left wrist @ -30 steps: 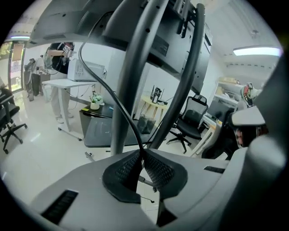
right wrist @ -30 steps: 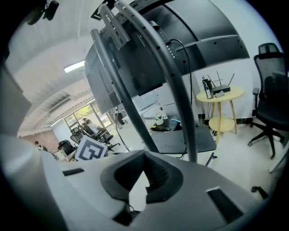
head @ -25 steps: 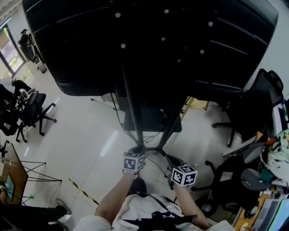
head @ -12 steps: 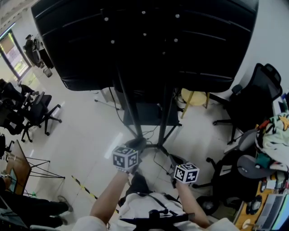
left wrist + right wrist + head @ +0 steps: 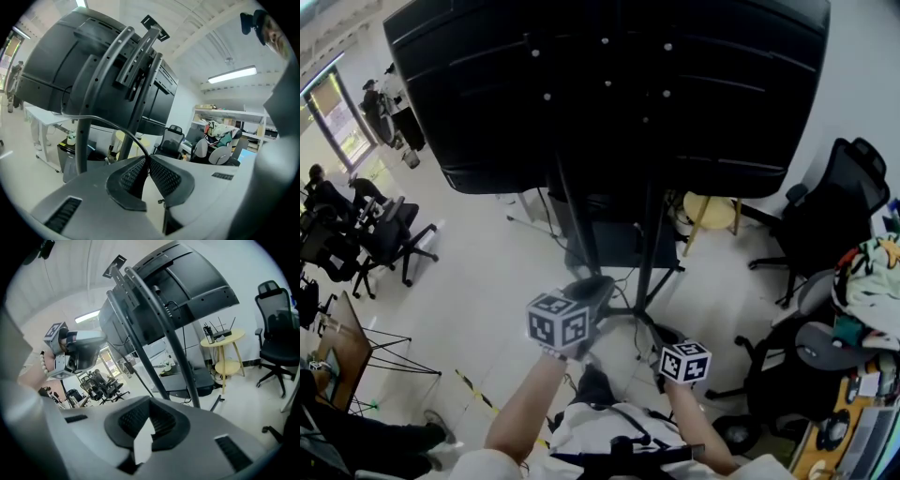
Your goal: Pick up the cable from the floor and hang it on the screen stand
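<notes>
A big black screen [image 5: 619,84] sits on a stand with two dark poles [image 5: 581,234]. In the left gripper view a thin black cable [image 5: 117,127] arcs from the jaw tips up and left, past the stand's curved pole [image 5: 84,122]. My left gripper [image 5: 149,159] is shut on this cable and is raised in front of the stand, its marker cube [image 5: 558,323] near the poles. My right gripper [image 5: 150,401] is shut with nothing in it, lower and to the right, by its cube [image 5: 684,361]. It faces the stand [image 5: 173,343], with the left gripper [image 5: 79,352] at its left.
A black box [image 5: 614,246] rests on the stand's base, with loose wires around it. A round yellow side table [image 5: 710,211] and a black office chair [image 5: 834,202] stand at the right. More chairs [image 5: 389,239] are at the left. Striped tape [image 5: 473,384] marks the floor.
My left gripper has risen toward the screen stand with the cable still in its jaws. The right gripper has shifted only a little sideways.
</notes>
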